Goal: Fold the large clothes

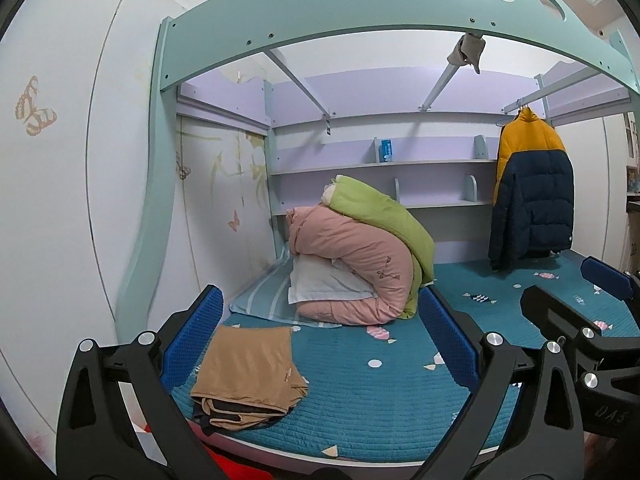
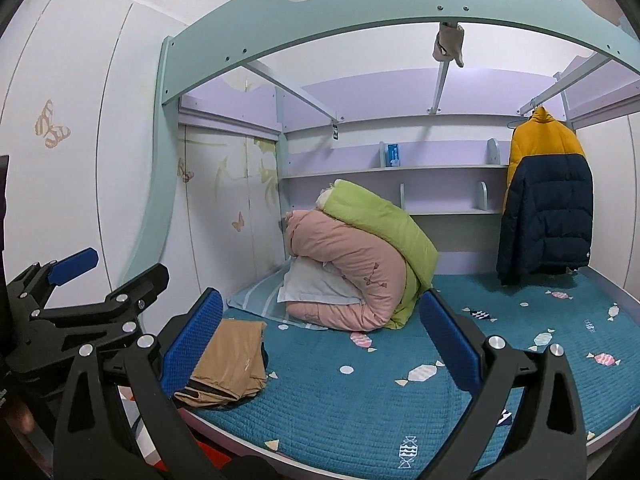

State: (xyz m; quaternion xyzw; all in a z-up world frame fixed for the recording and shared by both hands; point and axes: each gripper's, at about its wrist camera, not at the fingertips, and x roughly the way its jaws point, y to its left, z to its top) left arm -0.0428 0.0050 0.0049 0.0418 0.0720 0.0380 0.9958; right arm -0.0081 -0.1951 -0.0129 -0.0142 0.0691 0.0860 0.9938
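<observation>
A tan garment (image 1: 250, 376) lies folded at the near left corner of the teal bed (image 1: 360, 412); it also shows in the right wrist view (image 2: 228, 364). A yellow and navy puffer jacket (image 1: 530, 192) hangs on a rail at the back right, also in the right wrist view (image 2: 546, 196). My left gripper (image 1: 320, 336) is open and empty above the bed's near edge. My right gripper (image 2: 320, 340) is open and empty too, beside the left one; it shows at the right in the left wrist view (image 1: 576, 284).
Rolled pink and green quilts (image 1: 360, 256) with a white pillow sit mid-bed on a striped sheet. Shelves (image 1: 384, 164) line the back wall. A white wardrobe (image 1: 60, 200) stands left. A bunk frame (image 1: 360, 12) arches overhead.
</observation>
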